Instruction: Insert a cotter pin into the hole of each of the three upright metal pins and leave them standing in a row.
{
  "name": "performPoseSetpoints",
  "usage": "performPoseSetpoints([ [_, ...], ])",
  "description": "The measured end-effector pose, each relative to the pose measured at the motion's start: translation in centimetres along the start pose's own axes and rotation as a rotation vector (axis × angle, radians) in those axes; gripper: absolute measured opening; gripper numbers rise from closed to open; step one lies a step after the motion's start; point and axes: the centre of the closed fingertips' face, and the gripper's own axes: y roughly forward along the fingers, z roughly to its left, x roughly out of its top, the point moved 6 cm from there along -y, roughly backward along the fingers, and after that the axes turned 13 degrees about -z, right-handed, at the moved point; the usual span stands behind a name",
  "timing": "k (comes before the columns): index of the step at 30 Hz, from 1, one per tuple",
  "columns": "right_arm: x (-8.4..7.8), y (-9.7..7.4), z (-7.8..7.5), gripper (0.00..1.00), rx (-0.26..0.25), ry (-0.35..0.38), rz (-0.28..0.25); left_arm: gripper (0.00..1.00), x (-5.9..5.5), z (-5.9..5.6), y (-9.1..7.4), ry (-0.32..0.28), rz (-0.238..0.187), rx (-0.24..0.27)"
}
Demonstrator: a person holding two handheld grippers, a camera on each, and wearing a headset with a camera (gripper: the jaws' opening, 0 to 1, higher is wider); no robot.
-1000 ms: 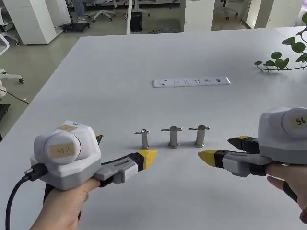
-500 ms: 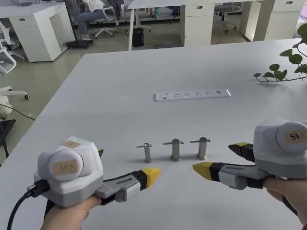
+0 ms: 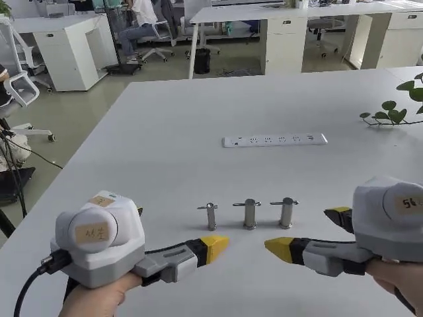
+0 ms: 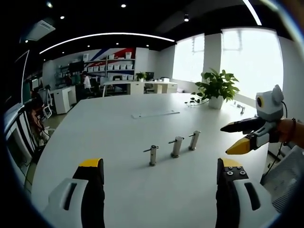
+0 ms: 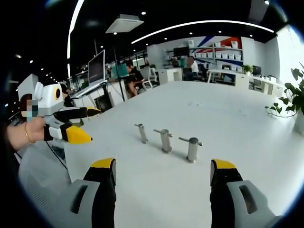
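The right claw (image 5: 162,165) rises from the bottom, its 2 yellow-tipped jaws spread wide. 3 upright metal pins (image 5: 165,140) stand in a row on the table (image 5: 237,114), each crossed by a cotter pin (image 5: 184,139) near its top. The left claw (image 5: 84,124) hovers at left, jaws parted.

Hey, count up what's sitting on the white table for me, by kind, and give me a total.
Upright metal pins: 3
Cotter pins, one through each pin's top: 3
Power strip: 1
Plant: 1
Total: 8
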Motion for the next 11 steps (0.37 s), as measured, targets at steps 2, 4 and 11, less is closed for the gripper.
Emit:
performPoseSetpoints([
  [2, -0.04, -0.19, -0.06, 0.79, -0.005, 0.007, 0.0, 0.99, -0.04, -0.04, -0.06, 0.002, 0.002, 0.002],
  [4, -0.15, -0.36, -0.14, 0.79, -0.007, 0.01, 0.009, 0.99, 0.03, 0.01, -0.07, -0.008, -0.005, 0.009],
  [11, -0.28, -0.9, -0.49, 0.78, -0.031, 0.01, 0.019, 0.98, 0.03, 0.3, -0.34, -0.006, -0.005, 0.007],
])
